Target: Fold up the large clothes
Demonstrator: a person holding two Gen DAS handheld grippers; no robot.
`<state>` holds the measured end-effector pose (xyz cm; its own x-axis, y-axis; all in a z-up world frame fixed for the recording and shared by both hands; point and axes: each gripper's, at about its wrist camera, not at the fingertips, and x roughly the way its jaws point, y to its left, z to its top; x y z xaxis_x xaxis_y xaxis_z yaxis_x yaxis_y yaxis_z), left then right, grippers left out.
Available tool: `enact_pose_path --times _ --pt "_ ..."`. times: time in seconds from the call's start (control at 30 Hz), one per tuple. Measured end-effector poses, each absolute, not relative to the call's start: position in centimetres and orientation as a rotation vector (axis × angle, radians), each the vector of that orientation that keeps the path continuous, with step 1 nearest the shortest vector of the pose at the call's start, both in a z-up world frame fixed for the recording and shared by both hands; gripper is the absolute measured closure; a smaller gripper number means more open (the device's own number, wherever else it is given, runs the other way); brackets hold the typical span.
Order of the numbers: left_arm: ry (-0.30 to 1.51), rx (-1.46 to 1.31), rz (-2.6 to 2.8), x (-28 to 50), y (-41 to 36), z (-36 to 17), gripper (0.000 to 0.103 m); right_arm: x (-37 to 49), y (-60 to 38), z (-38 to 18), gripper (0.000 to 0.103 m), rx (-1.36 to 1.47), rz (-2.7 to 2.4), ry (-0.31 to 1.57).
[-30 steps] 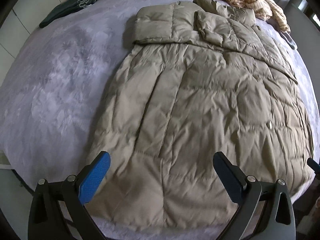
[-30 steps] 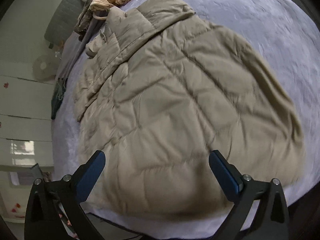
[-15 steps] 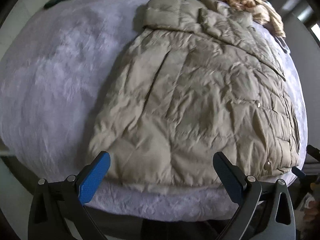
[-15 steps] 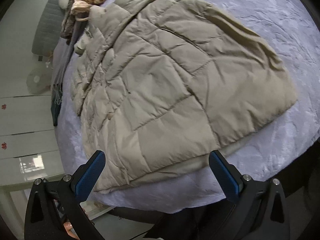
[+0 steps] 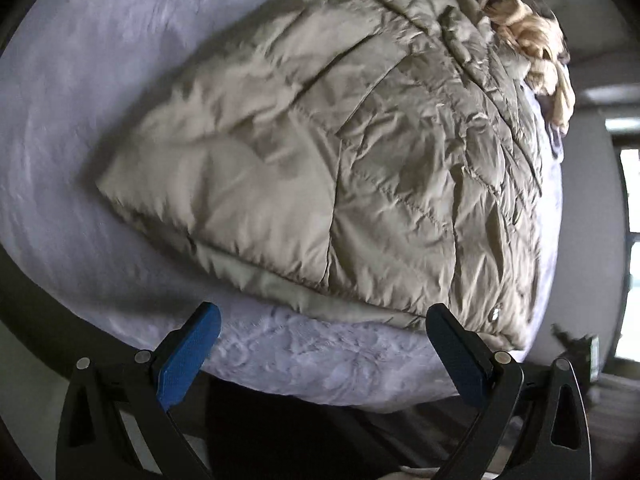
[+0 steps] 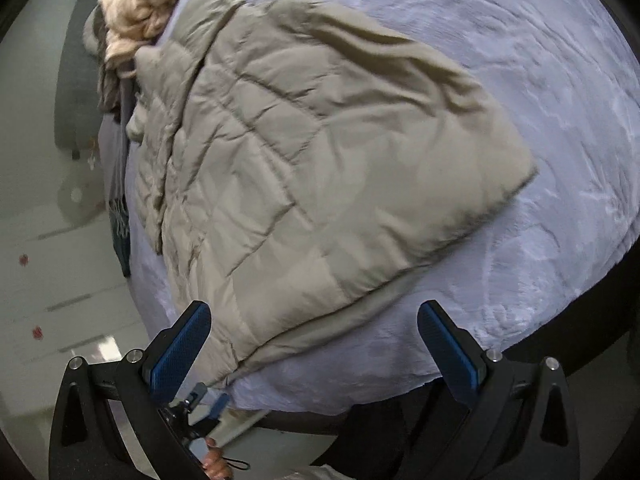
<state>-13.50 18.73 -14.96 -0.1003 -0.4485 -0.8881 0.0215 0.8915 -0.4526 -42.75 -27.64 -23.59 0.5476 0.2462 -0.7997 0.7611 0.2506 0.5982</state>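
Home bedroom: plush bed [image 5: 320, 360], clothes pile [image 6: 136, 12].

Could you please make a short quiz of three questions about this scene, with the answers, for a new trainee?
1. True or false: the left gripper is closed on the hem of the beige puffer jacket.
2. Multiple choice: what lies on the lavender bed cover at the far end of the jacket? A) a cream knitted garment B) a red towel C) a black shoe
3. Fill in: the right gripper is ____ and holds nothing.

Key: 1. False, its jaws stand wide apart and empty. 2. A, the cream knitted garment. 3. open
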Motion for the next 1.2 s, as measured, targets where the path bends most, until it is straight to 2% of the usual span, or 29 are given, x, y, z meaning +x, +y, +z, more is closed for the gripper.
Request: enact_pose_path --times 0.23,0.3,0.33,0.37,0.4,0.43,0.47,0.5,0.57,0.6,0.63,0.67,0.77,1.2 --pt "1.603 -0.494 -0.353 -11.6 19.5 -16.5 0.000 -44.5 -28.6 -25.6 0.002 1.447 -0.464 0.910" --pt "1.586 -0.501 -0.344 -10.8 19.1 -16.6 0.001 -44.8 -28.9 -26.1 0.006 1.497 -0.465 0.861" --pt "1.580 -0.500 -0.347 -10.6 18.9 -16.6 0.005 -44.9 -29.2 -26.3 0.012 1.521 -0.468 0.838" --pt "1.577 -0.496 -0.355 -10.3 18.6 -16.6 0.021 -44.9 -29.3 -26.5 0.018 1.544 -0.469 0.817" --pt "1.583 -0.487 -0.377 -10.0 18.2 -16.5 0.041 -44.9 -29.6 -26.7 0.020 1.568 -0.468 0.796" --pt "1.589 -0.473 -0.392 -9.8 17.8 -16.6 0.053 -45.0 -29.8 -26.9 0.023 1.587 -0.470 0.784" --pt "1.592 -0.457 -0.400 -9.5 17.5 -16.7 0.073 -45.0 -29.9 -27.1 0.030 1.610 -0.473 0.769" --pt "1.590 -0.431 -0.408 -9.3 17.3 -16.6 0.080 -45.0 -29.9 -27.3 0.034 1.628 -0.473 0.757" --pt "1.562 -0.392 -0.424 -9.1 17.9 -15.8 0.086 -44.9 -29.9 -27.6 0.051 1.651 -0.472 0.748" --pt "1.545 -0.379 -0.434 -9.0 18.0 -15.4 0.087 -44.9 -29.8 -27.7 0.071 1.653 -0.476 0.754" --pt "1.525 -0.365 -0.446 -9.0 18.0 -14.7 0.087 -44.9 -29.7 -27.7 0.084 1.646 -0.491 0.767" --pt "1.516 -0.358 -0.453 -8.9 18.3 -14.5 0.087 -44.8 -29.5 -27.6 0.087 1.643 -0.500 0.769" --pt "1.483 -0.326 -0.486 -8.6 18.3 -13.2 0.087 -44.5 -29.2 -26.9 0.092 1.600 -0.518 0.765" --pt "1.373 -0.201 -0.634 -6.0 16.4 -8.4 0.087 -41.7 -29.2 -21.0 0.095 1.283 -0.557 0.801"
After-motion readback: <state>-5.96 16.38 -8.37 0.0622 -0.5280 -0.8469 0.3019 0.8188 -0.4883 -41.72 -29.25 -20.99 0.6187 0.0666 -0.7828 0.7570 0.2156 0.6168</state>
